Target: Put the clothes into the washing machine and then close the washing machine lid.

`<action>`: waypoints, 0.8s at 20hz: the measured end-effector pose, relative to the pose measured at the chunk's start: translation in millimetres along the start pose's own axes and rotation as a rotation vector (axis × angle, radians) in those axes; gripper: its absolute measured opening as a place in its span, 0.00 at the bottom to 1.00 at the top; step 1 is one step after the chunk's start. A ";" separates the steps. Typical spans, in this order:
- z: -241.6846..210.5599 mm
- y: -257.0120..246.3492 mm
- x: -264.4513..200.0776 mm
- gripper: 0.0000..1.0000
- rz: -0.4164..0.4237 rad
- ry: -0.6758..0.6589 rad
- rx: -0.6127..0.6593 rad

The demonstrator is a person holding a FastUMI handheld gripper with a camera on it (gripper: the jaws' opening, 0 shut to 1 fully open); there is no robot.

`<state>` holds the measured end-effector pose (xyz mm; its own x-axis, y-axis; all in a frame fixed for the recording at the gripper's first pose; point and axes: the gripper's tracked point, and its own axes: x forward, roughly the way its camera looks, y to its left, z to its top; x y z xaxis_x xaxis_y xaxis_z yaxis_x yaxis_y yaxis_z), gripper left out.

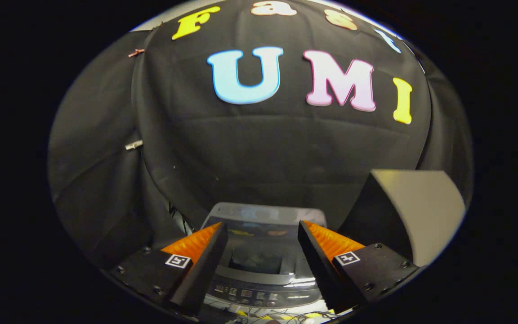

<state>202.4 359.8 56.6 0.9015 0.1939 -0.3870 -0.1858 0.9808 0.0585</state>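
The washer (261, 265) sits just beyond and between the fingers (261, 234), which are spread wide and hold nothing, so closing its lid (263, 213) now would risk leaving the clothes out.

Washing machine (261, 261) between and beyond the spread fingers of the gripper (262, 234), box (414, 211) to its right

1. My gripper (262, 252) points forward and slightly downward, held up in the air.
2. My two fingers (205, 261) are spread wide apart, with a broad gap between them.
3. Nothing sits between the fingers and neither pad touches anything.
4. Both fingers sit level with each other, angled inward toward their tips.
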 end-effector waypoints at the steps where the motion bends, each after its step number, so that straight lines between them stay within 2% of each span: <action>1: 19.0 -15.0 -14.2 1.00 0.001 -0.034 -0.010; 7: 109.0 -125.2 -106.8 1.00 -0.057 -0.226 0.001; 11: 120.8 -194.2 -131.9 0.99 -0.084 -0.257 0.026; 16: 107.2 -276.7 -162.9 0.99 -0.102 -0.283 0.082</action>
<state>148.9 58.8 202.1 0.9890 0.0806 -0.1238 -0.0669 0.9915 0.1112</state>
